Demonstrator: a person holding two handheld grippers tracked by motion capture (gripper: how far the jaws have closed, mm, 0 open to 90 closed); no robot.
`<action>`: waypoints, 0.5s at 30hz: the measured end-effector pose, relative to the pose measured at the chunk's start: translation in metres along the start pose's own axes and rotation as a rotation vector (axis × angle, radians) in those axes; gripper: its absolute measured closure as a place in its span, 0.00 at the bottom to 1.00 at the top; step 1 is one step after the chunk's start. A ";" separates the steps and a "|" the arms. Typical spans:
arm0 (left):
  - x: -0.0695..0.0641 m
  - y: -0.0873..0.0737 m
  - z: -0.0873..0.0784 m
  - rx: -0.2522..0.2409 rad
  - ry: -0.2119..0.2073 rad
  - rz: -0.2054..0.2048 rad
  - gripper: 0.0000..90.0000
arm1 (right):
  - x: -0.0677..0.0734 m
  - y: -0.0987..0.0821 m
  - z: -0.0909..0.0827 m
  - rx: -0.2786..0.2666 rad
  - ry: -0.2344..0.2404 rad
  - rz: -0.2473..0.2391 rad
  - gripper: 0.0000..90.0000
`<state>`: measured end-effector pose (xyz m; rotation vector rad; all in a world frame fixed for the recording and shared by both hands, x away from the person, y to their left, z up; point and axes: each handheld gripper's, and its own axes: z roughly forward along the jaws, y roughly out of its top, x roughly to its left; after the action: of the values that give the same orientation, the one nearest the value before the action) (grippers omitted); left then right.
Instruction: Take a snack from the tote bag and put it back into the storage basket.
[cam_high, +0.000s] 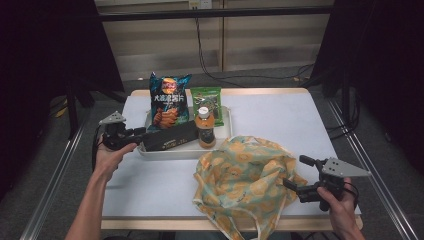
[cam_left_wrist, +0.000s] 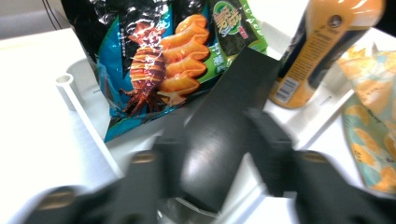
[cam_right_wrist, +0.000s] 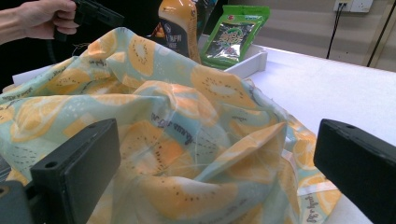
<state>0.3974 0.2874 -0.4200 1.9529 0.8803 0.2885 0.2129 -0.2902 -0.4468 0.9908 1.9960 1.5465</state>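
Note:
A long black box (cam_high: 170, 137) (cam_left_wrist: 224, 126) lies slanted over the front of the white tray (cam_high: 170, 151) (cam_left_wrist: 79, 102). My left gripper (cam_high: 142, 134) (cam_left_wrist: 217, 154) is shut on its near end, one jaw on each side. The tray also holds a blue chips bag (cam_high: 169, 100) (cam_left_wrist: 154, 70), a green snack packet (cam_high: 206, 99) (cam_left_wrist: 233, 23) (cam_right_wrist: 236, 35) and an orange drink bottle (cam_high: 205, 127) (cam_left_wrist: 322, 46) (cam_right_wrist: 176, 25). A fruit-print cloth bag (cam_high: 245, 180) (cam_right_wrist: 177, 116) is crumpled on the table's front. My right gripper (cam_high: 295, 172) (cam_right_wrist: 217, 158) stands open at the bag's right edge, with fabric just ahead of its jaws.
The white table (cam_high: 280, 115) has bare surface to the right of the tray and at the front left. Metal rails run along both sides of the table. Cables hang by the back wall.

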 end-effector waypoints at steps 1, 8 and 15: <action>-0.002 -0.002 -0.002 0.001 -0.011 0.012 0.78 | 0.001 0.000 0.000 0.005 0.001 -0.001 0.00; -0.016 -0.009 -0.005 0.039 -0.054 0.049 1.00 | 0.003 0.001 0.000 0.005 -0.005 -0.011 0.00; -0.018 -0.018 0.007 0.104 -0.059 0.048 1.00 | 0.003 0.001 0.000 0.006 -0.005 -0.007 0.00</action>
<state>0.3799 0.2758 -0.4361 2.0704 0.8251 0.2157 0.2111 -0.2874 -0.4458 0.9882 2.0005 1.5338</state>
